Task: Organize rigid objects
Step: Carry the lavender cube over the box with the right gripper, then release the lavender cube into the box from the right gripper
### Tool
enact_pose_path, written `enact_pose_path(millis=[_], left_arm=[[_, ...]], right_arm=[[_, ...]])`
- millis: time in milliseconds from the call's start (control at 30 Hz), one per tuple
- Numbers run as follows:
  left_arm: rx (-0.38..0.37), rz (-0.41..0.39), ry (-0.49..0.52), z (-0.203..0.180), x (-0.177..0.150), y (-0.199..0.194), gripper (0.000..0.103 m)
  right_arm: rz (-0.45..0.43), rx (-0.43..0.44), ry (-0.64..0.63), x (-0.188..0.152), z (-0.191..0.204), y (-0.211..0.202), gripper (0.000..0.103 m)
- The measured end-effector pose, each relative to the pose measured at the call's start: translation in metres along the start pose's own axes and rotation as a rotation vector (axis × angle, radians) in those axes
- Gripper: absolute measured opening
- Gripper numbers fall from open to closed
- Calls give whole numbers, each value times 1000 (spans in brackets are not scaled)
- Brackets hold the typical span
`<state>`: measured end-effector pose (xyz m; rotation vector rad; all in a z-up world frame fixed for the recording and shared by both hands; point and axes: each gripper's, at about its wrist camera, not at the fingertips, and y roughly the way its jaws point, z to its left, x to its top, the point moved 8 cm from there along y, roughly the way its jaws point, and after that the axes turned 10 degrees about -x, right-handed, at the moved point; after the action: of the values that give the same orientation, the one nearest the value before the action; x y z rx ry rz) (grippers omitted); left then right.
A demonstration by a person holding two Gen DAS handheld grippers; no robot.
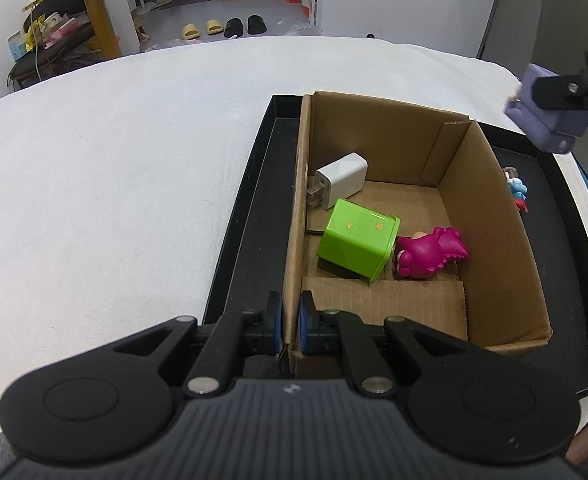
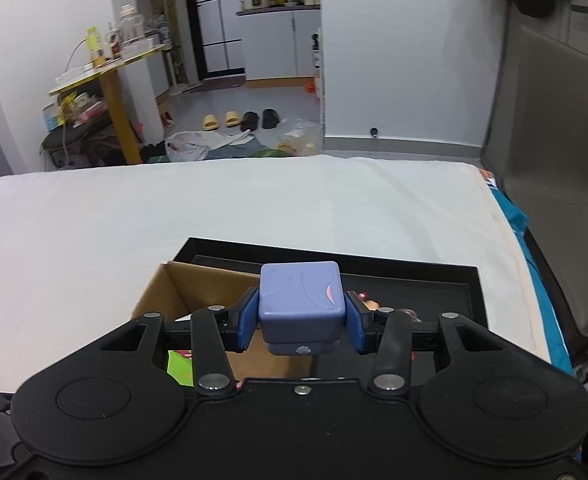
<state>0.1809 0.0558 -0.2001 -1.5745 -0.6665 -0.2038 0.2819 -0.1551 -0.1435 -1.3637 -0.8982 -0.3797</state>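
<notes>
A cardboard box (image 1: 489, 216) stands inside a black tray (image 1: 250, 216) on the white bed. In the box lie a white charger (image 1: 341, 184), a green box (image 1: 357, 244) on its side and a magenta toy figure (image 1: 433, 252). My left gripper (image 1: 292, 320) is shut on the box's near-left wall. My right gripper (image 2: 299, 320) is shut on a lavender cube-shaped case (image 2: 299, 300), held in the air above the tray and the box's far right side; that case (image 1: 541, 120) also shows at the right edge of the left wrist view.
A small blue and red figure (image 1: 515, 190) lies in the tray to the right of the box. The white bed cover (image 1: 114, 180) stretches left and beyond the tray. A grey door (image 2: 553, 160) and a yellow shelf (image 2: 110, 92) stand past the bed.
</notes>
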Motion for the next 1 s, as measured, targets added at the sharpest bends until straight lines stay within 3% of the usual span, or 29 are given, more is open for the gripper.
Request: enact_pose_path(millis=[300, 600, 1000], left_arm=[[-16, -5, -9, 2, 0, 1, 8], [-35, -8, -14, 5, 0, 0, 8], [-22, -6, 0, 2, 1, -1, 8]], right_arm=[[19, 34, -77, -1, 33, 10, 44], [64, 15, -86, -14, 47, 26, 44], [12, 7, -86, -8, 39, 17, 45]])
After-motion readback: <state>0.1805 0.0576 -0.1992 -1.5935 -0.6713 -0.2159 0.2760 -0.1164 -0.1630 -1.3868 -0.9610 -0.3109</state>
